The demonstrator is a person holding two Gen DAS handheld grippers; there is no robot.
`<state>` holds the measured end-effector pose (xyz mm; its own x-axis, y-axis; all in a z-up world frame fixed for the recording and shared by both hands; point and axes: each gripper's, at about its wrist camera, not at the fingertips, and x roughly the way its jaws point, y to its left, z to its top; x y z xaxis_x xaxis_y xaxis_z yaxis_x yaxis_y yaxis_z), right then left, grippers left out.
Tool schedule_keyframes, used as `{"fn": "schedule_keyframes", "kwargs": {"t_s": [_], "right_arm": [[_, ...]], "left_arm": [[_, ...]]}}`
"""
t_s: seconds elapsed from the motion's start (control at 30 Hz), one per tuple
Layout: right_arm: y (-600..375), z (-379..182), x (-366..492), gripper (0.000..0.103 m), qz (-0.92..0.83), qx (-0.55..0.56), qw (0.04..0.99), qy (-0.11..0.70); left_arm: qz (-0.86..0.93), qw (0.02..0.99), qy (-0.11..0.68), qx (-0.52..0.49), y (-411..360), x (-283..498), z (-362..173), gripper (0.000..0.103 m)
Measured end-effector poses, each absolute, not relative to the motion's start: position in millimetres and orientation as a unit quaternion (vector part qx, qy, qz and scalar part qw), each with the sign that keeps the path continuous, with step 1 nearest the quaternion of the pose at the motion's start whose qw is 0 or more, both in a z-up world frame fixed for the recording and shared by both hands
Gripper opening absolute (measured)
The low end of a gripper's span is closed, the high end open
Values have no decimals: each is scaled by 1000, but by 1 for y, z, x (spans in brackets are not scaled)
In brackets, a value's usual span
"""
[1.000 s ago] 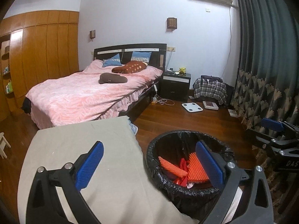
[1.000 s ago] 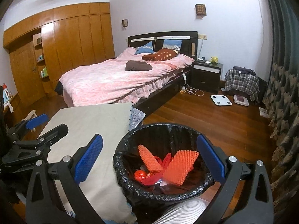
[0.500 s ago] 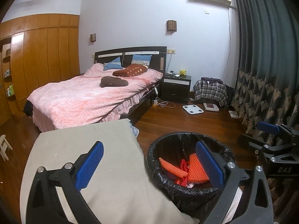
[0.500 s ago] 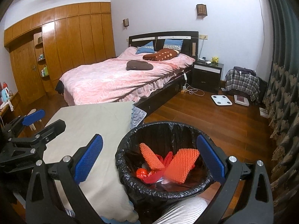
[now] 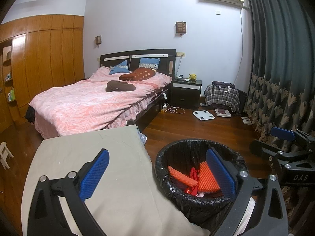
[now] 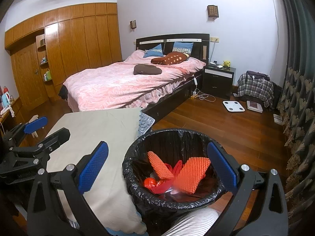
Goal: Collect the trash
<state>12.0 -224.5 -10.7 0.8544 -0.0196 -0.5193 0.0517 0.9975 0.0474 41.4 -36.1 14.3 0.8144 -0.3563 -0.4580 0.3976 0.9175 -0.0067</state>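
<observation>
A bin lined with a black bag (image 5: 198, 143) (image 6: 173, 133) stands on the wood floor beside a table with a beige cloth (image 5: 94, 157) (image 6: 92, 131). Orange foam nets (image 6: 194, 173) (image 5: 207, 179) and red trash (image 6: 155, 183) lie inside it. My left gripper (image 5: 157, 171) is open and empty, above the table edge and the bin. My right gripper (image 6: 157, 167) is open and empty, above the bin. Each gripper shows at the side of the other's view: the right one in the left wrist view (image 5: 283, 143), the left one in the right wrist view (image 6: 37, 131).
A bed with a pink cover (image 5: 94, 102) stands behind the table. A dark nightstand (image 5: 186, 93), a white scale (image 5: 203, 115) and a plaid-covered pile (image 5: 222, 96) are by the far wall. Dark curtains (image 5: 279, 68) hang on the right. A small wooden stool (image 5: 5, 154) is at left.
Both views have tilted up and pulled back a little; the bin sits slightly lower in view. Both grippers stay open and empty.
</observation>
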Motion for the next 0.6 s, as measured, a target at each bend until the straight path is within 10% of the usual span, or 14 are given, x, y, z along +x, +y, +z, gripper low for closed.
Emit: {"fn": "schedule_keyframes", "kwargs": {"t_s": [0.6], "right_arm": [[-223,-11,11,98,-18,30,962,270]], "left_arm": [[-198,951,231,45,-36,41,14,97]]}}
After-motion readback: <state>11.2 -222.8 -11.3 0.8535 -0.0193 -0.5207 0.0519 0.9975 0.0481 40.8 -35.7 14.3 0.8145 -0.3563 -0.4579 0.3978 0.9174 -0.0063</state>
